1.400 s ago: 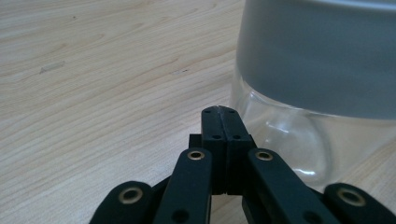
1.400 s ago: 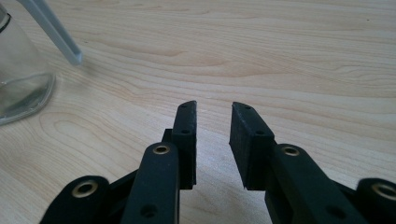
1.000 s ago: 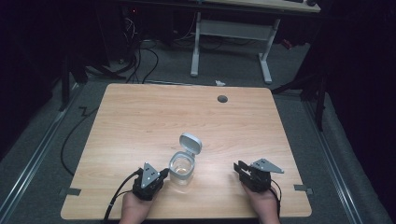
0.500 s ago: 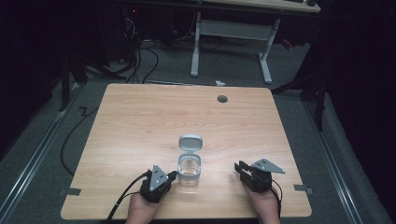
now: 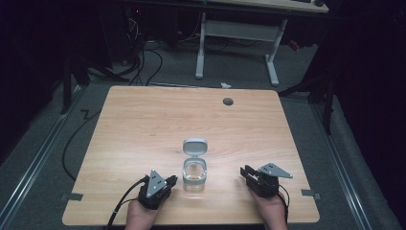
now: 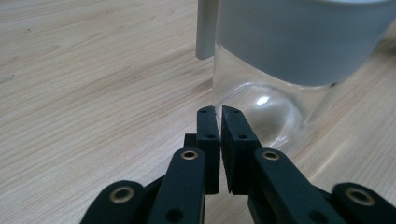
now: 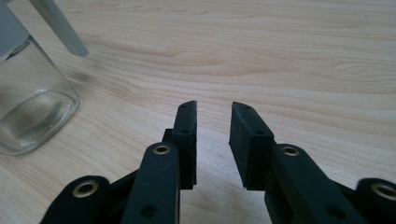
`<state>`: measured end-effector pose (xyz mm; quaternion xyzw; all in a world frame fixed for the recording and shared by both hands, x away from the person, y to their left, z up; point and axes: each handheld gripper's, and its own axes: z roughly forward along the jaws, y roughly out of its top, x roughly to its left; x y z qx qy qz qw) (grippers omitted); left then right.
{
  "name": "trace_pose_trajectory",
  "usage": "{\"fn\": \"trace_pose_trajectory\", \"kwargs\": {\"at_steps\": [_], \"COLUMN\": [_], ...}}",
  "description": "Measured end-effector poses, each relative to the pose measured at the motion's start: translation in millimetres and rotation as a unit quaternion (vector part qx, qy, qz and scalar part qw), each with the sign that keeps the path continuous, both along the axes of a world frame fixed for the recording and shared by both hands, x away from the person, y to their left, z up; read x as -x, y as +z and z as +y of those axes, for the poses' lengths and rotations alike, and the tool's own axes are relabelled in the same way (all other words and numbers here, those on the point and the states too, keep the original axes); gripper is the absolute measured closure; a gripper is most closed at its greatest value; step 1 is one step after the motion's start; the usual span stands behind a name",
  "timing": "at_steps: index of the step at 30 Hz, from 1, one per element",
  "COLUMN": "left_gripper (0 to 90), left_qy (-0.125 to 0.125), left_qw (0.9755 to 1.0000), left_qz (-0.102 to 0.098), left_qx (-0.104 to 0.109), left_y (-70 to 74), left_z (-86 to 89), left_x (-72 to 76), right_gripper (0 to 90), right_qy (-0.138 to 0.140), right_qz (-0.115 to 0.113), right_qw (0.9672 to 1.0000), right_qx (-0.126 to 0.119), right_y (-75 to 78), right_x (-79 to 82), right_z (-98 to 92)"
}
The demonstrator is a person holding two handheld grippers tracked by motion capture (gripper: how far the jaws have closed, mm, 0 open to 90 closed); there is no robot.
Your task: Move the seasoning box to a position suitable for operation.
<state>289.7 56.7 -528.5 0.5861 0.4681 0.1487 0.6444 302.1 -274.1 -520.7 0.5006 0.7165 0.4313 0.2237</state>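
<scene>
A clear glass jar (image 5: 194,175) stands upright near the table's front edge, its grey flip lid (image 5: 195,146) hinged open toward the far side. My left gripper (image 5: 171,181) lies just left of the jar, shut with nothing between its jaws. In the left gripper view the shut left gripper (image 6: 218,112) points at the base of the jar (image 6: 261,107), under the jar's grey collar (image 6: 299,42). My right gripper (image 5: 245,172) rests to the right of the jar, clearly apart from it. In the right gripper view the right gripper (image 7: 212,108) is open and empty, with the jar (image 7: 32,107) at the far left.
The wooden table (image 5: 143,124) has a round cable hole (image 5: 228,101) at the back right. Beyond its far edge stand a white desk frame (image 5: 237,38) and loose cables on the floor (image 5: 148,60). Black cables trail off the front edge from both grippers.
The jar has shifted slightly right and turned, so its lid now points straight away. My left gripper moved right toward it, then drew back a little. The right gripper has stayed put.
</scene>
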Motion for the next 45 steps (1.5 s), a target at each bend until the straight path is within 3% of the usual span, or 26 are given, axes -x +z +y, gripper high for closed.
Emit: {"fn": "trace_pose_trajectory", "kwargs": {"at_steps": [4, 7, 13, 23, 26, 31, 34, 42, 45], "left_gripper": [83.0, 76.7, 70.3, 60.7, 59.8, 64.7, 73.3, 84.2, 87.6], "left_qy": [-0.003, -0.002, 0.008, -0.003, -0.004, -0.016, -0.028, -0.038, -0.055], "left_qw": [1.0000, 1.0000, 0.9998, 0.9998, 0.9996, 0.9993, 0.9989, 0.9986, 0.9977], "left_qz": [0.005, 0.005, 0.010, 0.010, 0.014, 0.018, 0.022, 0.028, 0.032], "left_qx": [-0.001, 0.002, 0.012, 0.015, 0.024, 0.028, 0.031, 0.022, 0.021], "left_y": [-2.3, -3.4, -2.9, -1.0, 0.1, -0.2, -1.1, -2.4, -2.3], "left_z": [0.9, 2.3, 10.3, 11.7, 12.1, 9.3, 4.3, -7.0, -14.2], "left_x": [2.9, 4.6, 10.8, 19.9, 22.3, 28.6, 34.0, 35.7, 35.3], "right_gripper": [78.0, 81.1, 85.8, 87.6, 89.5, 90.0, 90.0, 90.0, 90.0], "right_qy": [0.005, 0.011, 0.033, 0.040, 0.042, 0.049, 0.057, 0.065, 0.072], "right_qz": [-0.003, -0.002, -0.019, -0.011, -0.011, -0.016, -0.023, -0.033, -0.043], "right_qw": [1.0000, 0.9999, 0.9993, 0.9991, 0.9991, 0.9987, 0.9981, 0.9973, 0.9965], "right_qx": [-0.001, 0.000, 0.009, 0.005, 0.001, 0.002, 0.001, 0.001, 0.008], "right_y": [1.6, 3.8, 13.4, 12.7, 13.6, 21.0, 28.0, 35.9, 41.7], "right_x": [-1.0, -3.4, -14.0, -27.9, -32.9, -38.3, -45.3, -57.9, -64.9], "right_z": [4.2, 10.7, 27.7, 35.9, 38.1, 43.9, 50.7, 65.0, 76.5]}}
